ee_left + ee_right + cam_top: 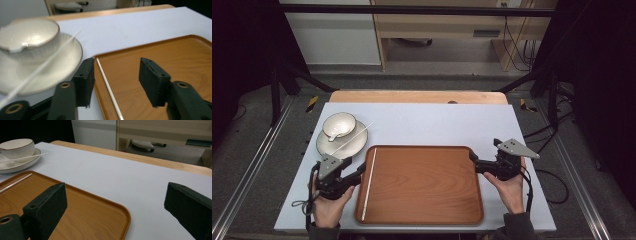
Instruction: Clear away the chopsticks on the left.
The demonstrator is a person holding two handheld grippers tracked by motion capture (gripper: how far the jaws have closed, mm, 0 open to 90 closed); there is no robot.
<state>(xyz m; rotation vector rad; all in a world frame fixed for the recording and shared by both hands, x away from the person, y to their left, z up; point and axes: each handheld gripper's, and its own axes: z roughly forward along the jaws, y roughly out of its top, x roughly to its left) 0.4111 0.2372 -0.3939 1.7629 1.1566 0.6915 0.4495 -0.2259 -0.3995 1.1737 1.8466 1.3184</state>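
One white chopstick (pixel 369 183) already lay along the wooden tray's (pixel 427 210) left edge; its twin (pixel 353 139) waited across the plate (pixel 328 148) beside the bowl (pixel 343 120). The left tool (pixel 361 172) hung spread and empty; the right tool (pixel 474 159) gaped, idle.

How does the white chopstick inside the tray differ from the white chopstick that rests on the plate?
The chopstick in the tray lies flat on the brown tray, parallel to its left rim. The chopstick on the plate lies diagonally across the plate beside the bowl, its far tip reaching past the rim. Both are thin, white and straight.
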